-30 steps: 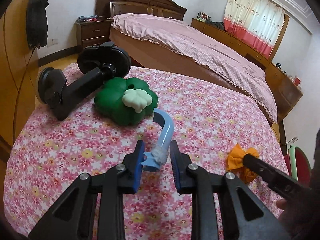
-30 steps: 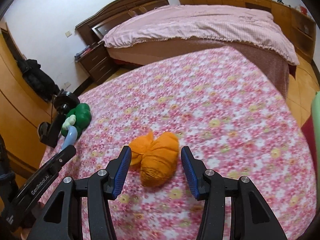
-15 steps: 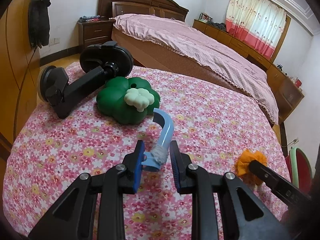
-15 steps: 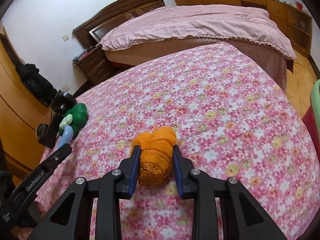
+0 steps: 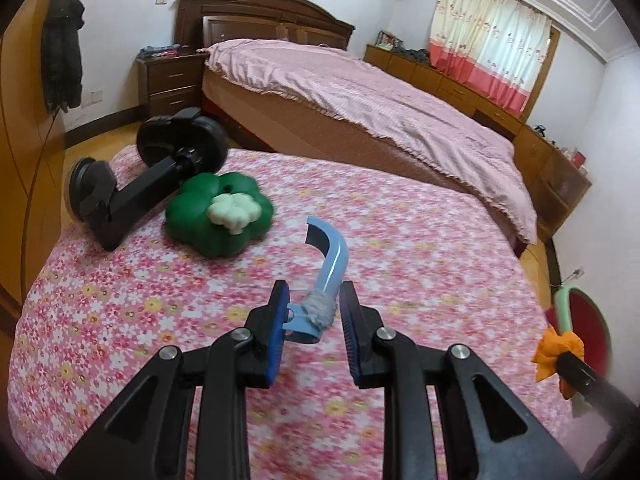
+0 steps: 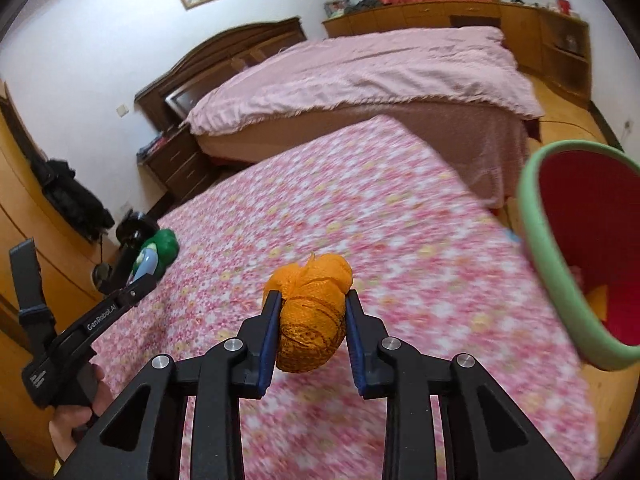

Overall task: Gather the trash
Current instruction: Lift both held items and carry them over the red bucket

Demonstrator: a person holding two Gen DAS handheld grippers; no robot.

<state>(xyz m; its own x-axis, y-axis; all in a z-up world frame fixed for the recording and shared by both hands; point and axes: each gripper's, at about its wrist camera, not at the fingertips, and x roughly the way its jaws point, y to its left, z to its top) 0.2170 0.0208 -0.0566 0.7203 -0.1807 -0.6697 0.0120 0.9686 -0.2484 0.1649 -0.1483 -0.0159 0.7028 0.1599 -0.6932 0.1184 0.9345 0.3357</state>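
Note:
My right gripper (image 6: 313, 302) is shut on an orange mesh ball (image 6: 310, 276) and holds it above the pink floral cloth (image 6: 360, 208). A red bin with a green rim (image 6: 548, 264) stands just to its right, off the cloth's edge. My left gripper (image 5: 313, 300) is shut on a curved light-blue plastic piece (image 5: 335, 254) with grey fluff on it, held a little above the cloth. In the left wrist view the right gripper (image 5: 568, 364) carries the orange mesh ball (image 5: 558, 354) at the far right, in front of the bin's rim (image 5: 565, 308).
A green clover-shaped cushion toy (image 5: 192, 216) and a black phone holder (image 5: 132, 192) lie at the cloth's far left. Beyond are a bed with a pink cover (image 5: 360, 92), a nightstand (image 5: 172, 76) and a wooden wardrobe (image 5: 24, 100) on the left.
My right gripper closed on the orange mesh ball, lifted it off the cloth and carried it right toward the bin. The left gripper rose slightly with the blue piece.

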